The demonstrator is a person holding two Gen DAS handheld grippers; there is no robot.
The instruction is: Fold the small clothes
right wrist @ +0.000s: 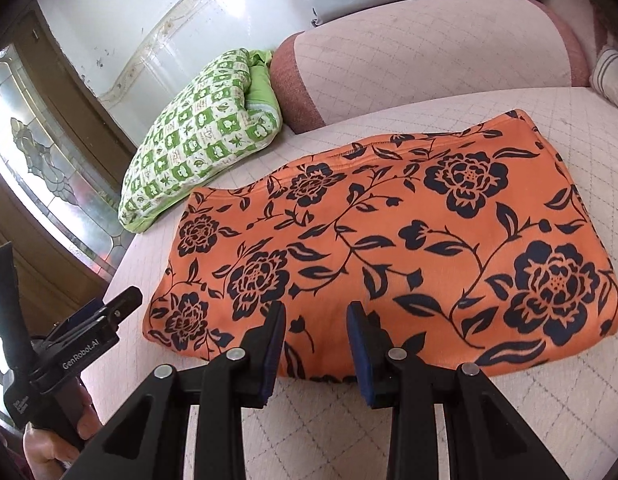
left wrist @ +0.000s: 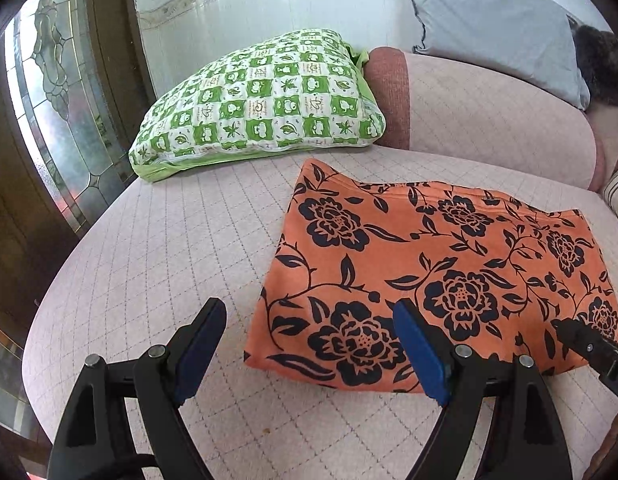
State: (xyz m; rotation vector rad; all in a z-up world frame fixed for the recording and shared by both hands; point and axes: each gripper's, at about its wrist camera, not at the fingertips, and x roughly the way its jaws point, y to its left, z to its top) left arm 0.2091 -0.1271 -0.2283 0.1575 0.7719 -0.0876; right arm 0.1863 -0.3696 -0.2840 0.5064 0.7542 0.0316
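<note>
1. Left gripper (left wrist: 309, 320) nearest: jaws wide, nothing between them, poised over the pale quilted seat (left wrist: 169, 240) at the cloth's left edge.
2. "GenRobot.AI" is printed on its side in the right wrist view; a hand (right wrist: 49, 448) grips the handle low left.
3. Orange floral garment (right wrist: 389, 240) lies folded flat, mid-seat.
4. Right gripper (right wrist: 316, 312): jaws narrow, empty, above the cloth's near edge.
5. Green checked cushion (left wrist: 261, 100) behind, apart.
</note>
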